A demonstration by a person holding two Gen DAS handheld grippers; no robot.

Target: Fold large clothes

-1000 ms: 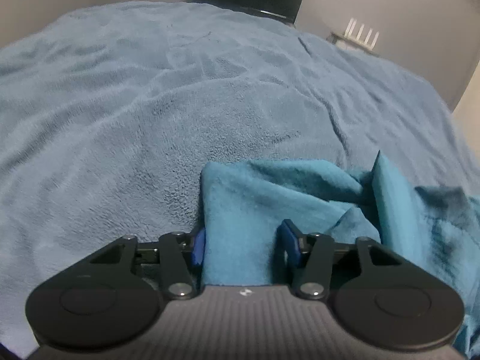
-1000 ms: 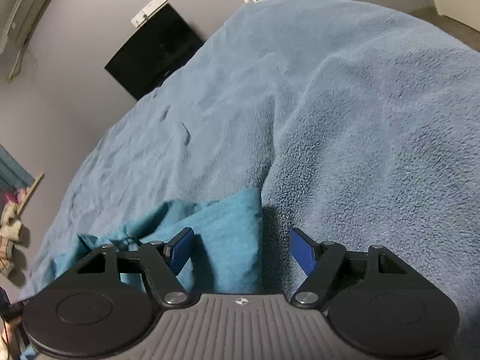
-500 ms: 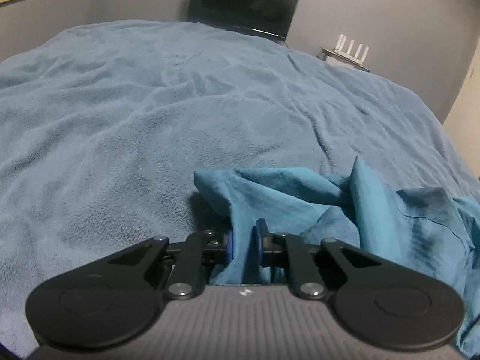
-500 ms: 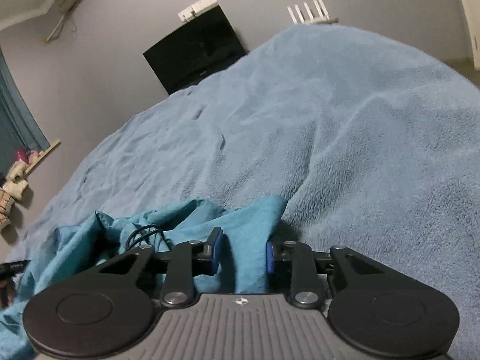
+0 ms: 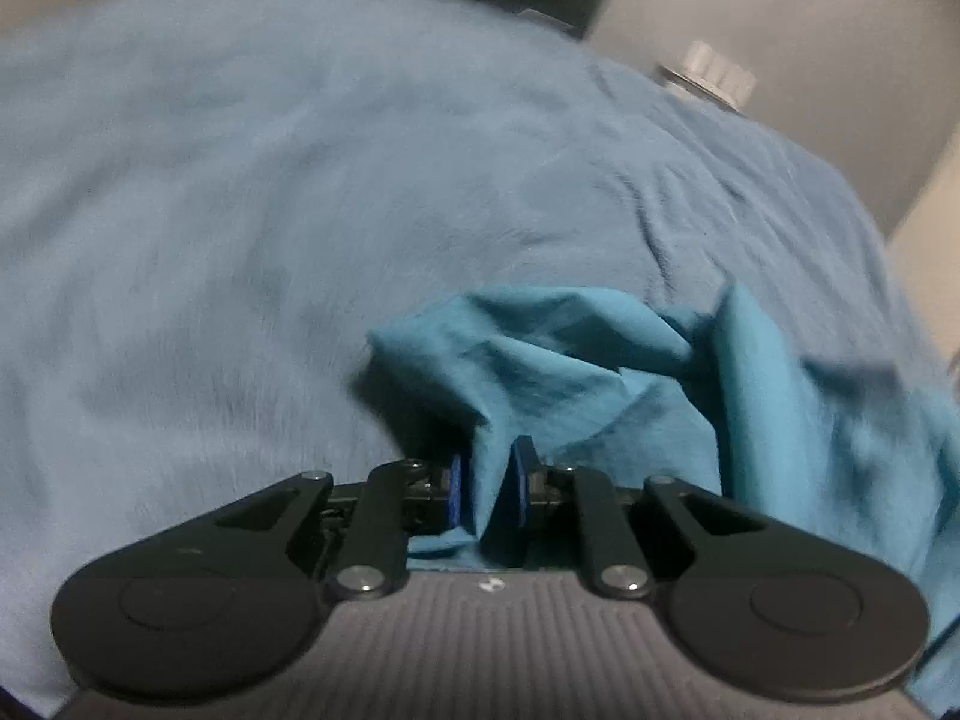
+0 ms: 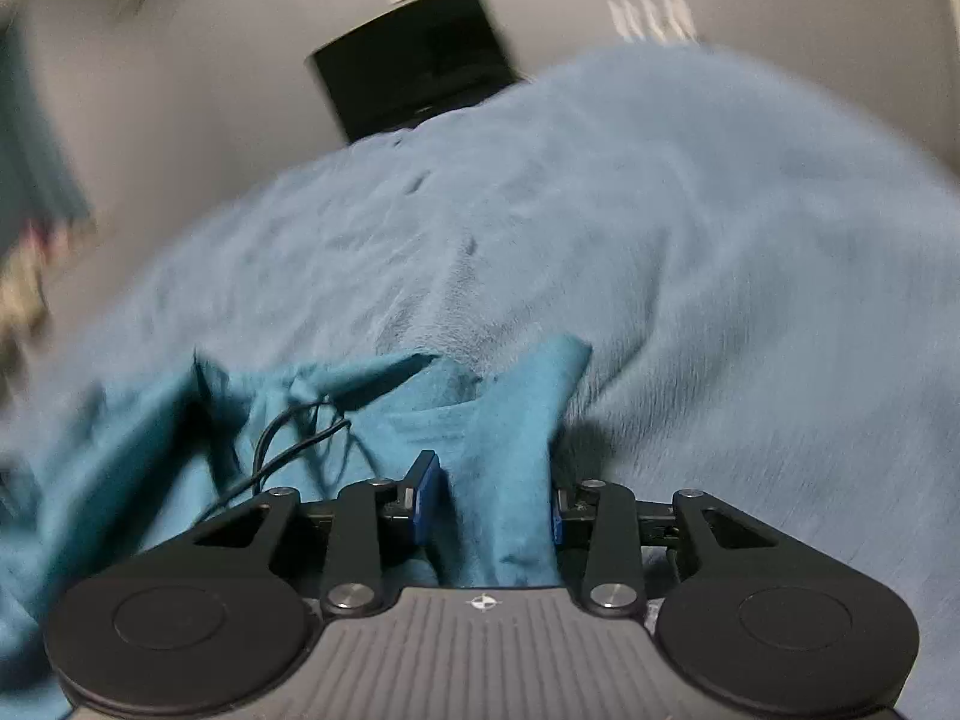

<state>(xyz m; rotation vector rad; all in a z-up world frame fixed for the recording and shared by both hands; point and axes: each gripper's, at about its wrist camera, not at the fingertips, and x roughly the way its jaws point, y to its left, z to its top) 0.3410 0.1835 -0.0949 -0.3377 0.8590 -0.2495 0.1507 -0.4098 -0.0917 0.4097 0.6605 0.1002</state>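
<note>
Left claw: your left claw (image 5: 487,492) is clamped on a bunched corner of the teal cloth (image 5: 576,360).
Left view: cloth lies crumpled on the blue bed (image 5: 240,210).
Right claw: your right claw (image 6: 489,507) grips another corner of the cloth (image 6: 498,420); a black cord (image 6: 282,438) lies across it.
Progress: both corners held, no fold made yet; spreading and folding remain.
Writing: none legible; both views are blurred.

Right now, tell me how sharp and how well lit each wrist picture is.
Left wrist view: dim room, bed blanket smeared by motion blur, left gripper and teal garment sharper. Right wrist view: the same dimness, heavier blur toward the left edge and wall, dark screen streaked; fisheye bends the blanket into a dome in both.
</note>
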